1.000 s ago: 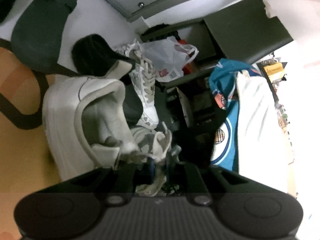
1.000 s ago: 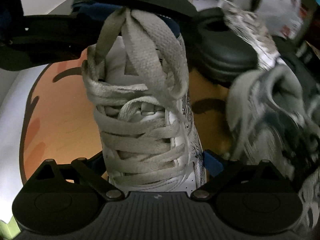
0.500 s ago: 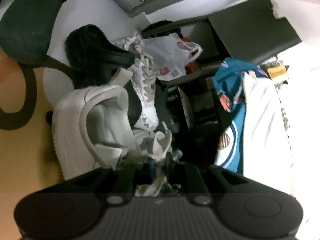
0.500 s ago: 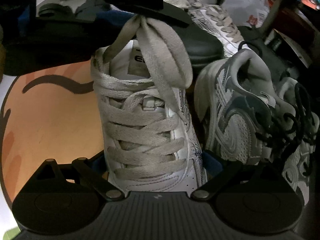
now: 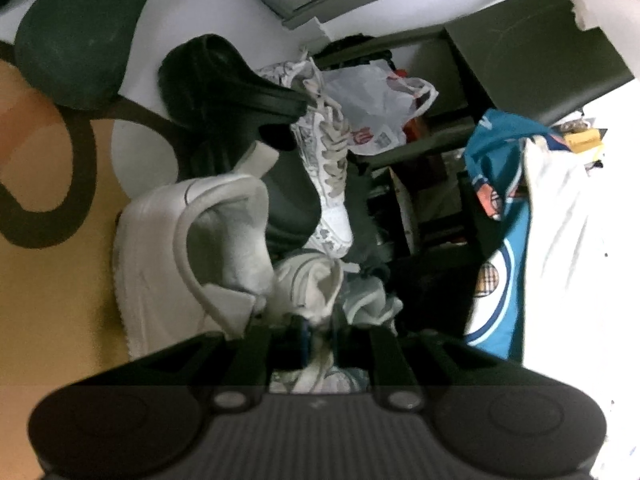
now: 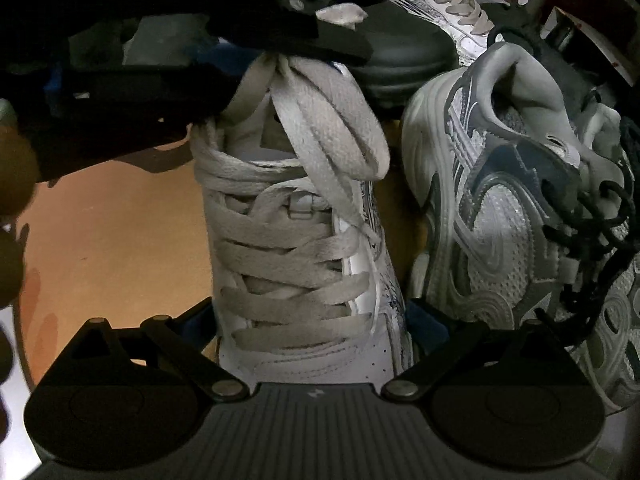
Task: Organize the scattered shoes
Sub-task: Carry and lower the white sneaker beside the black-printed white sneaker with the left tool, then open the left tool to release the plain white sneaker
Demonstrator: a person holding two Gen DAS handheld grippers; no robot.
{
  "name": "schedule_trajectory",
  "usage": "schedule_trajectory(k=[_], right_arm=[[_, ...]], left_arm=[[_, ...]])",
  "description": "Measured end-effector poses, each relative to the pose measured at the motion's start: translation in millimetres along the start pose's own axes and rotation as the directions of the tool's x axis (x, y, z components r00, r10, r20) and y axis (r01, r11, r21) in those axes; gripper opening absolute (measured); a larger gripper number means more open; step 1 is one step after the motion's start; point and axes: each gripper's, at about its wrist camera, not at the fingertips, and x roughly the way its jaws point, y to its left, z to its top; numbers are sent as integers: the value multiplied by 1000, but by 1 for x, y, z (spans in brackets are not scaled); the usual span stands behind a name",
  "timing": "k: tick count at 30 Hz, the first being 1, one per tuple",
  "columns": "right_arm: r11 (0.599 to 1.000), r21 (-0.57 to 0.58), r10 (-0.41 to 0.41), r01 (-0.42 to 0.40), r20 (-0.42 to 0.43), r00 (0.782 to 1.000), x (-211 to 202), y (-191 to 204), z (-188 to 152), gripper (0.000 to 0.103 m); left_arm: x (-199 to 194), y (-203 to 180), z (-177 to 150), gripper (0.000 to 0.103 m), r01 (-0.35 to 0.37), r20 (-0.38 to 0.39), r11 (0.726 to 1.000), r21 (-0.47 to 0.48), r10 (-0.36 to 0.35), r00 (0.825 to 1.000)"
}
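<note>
A white sneaker (image 6: 304, 248) with grey laces stands on an orange mat (image 6: 112, 232). My right gripper (image 6: 312, 320) straddles its toe from above, a blue pad pressed against each side. My left gripper (image 5: 320, 336) reaches in from the upper left of the right wrist view and pinches the lace loops (image 6: 320, 120) at the tongue. Its jaws are opening, with the laces still drawn up between them. In the left wrist view the same sneaker (image 5: 172, 260) lies just left of the fingers. A grey running shoe (image 6: 500, 208) with black laces stands close on the right.
A black clog (image 5: 224, 92) and a white patterned sneaker (image 5: 328, 168) lie beyond the held shoe. A dark green clog (image 5: 76, 32) sits farther left. A plastic bag (image 5: 376, 108), a dark shelf unit (image 5: 540, 48) and teal-and-white clothing (image 5: 520, 220) crowd the right.
The grey running shoe, blurred and moving a second ago, now stands still beside the white sneaker. My left gripper has sunk a little with the laces, and the right gripper's view has rolled slightly.
</note>
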Motion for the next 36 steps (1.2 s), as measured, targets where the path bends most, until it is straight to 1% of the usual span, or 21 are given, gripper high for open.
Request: schedule_trajectory(k=[1, 2, 3, 5, 7, 9, 10, 13, 14, 17, 18, 19, 22, 23, 26, 28, 29, 32, 35, 36], right_arm=[[1000, -9, 6, -6, 5, 1000, -4, -1, 0, 100], [1000, -20, 12, -12, 10, 1000, -8, -2, 1, 100], [999, -31, 16, -16, 14, 1000, -11, -3, 2, 100], [999, -49, 23, -22, 19, 1000, -17, -4, 5, 100], [996, -84, 37, -35, 18, 999, -27, -8, 12, 100], [989, -140, 42, -40, 13, 999, -38, -9, 18, 100], [981, -189, 42, -40, 11, 999, -44, -8, 22, 100], [953, -303, 24, -21, 6, 1000, -62, -11, 29, 100], [945, -327, 20, -19, 1, 1000, -67, -11, 30, 100], [920, -392, 13, -20, -20, 1000, -88, -11, 37, 100], [915, -402, 17, -26, -25, 1000, -95, -11, 39, 100], [911, -411, 22, -32, -30, 999, -102, -11, 40, 100], [900, -431, 49, -60, -38, 998, -126, -14, 42, 100], [897, -437, 53, -66, -41, 998, -132, -12, 42, 100], [867, -492, 61, -79, -53, 997, -152, -13, 42, 100], [853, -516, 61, -78, -50, 997, -163, -16, 43, 100], [848, -525, 63, -79, -48, 997, -169, -18, 44, 100], [846, -527, 78, -84, -33, 996, -182, -33, 54, 100], [839, -537, 95, -88, -15, 995, -193, -54, 60, 100], [836, -542, 96, -84, -6, 995, -193, -63, 63, 100]], left_arm=[[-1, 0, 1, 23, -5, -5, 1000, -1, 5, 1000], [-3, -1, 1, 31, -11, -11, 1000, -1, 11, 1000], [-4, -1, 2, 34, -16, -16, 1000, -1, 16, 1000], [-8, -4, 3, 47, -29, -23, 1000, -2, 29, 999], [-9, -6, 3, 56, -37, -32, 999, 5, 38, 999], [-12, -13, 4, 57, -53, -49, 998, 15, 54, 997], [-12, -16, 5, 60, -63, -59, 998, 19, 64, 996], [-11, -24, 4, 76, -80, -80, 996, 36, 82, 993], [-12, -28, 3, 81, -101, -82, 994, 45, 104, 991], [-14, -41, 1, 80, -199, -79, 972, 124, 210, 975], [-14, -46, 1, 80, -233, -73, 958, 164, 248, 966], [-16, -55, -1, 80, -267, -64, 936, 229, 289, 955], [-18, -58, 0, 81, -258, -72, 937, 237, 281, 957], [-21, -59, 1, 82, -265, -68, 933, 242, 289, 955], [-30, -56, 6, 82, -271, -63, 933, 236, 293, 954], [-38, -51, 10, 82, -237, -77, 950, 205, 257, 963], [-45, -47, 13, 82, -224, -72, 957, 185, 241, 968], [-58, -43, 22, 81, -259, -24, 949, 180, 267, 963], [-68, -41, 30, 80, -268, 22, 949, 166, 268, 963], [-72, -40, 35, 80, -235, 38, 962, 141, 232, 972]])
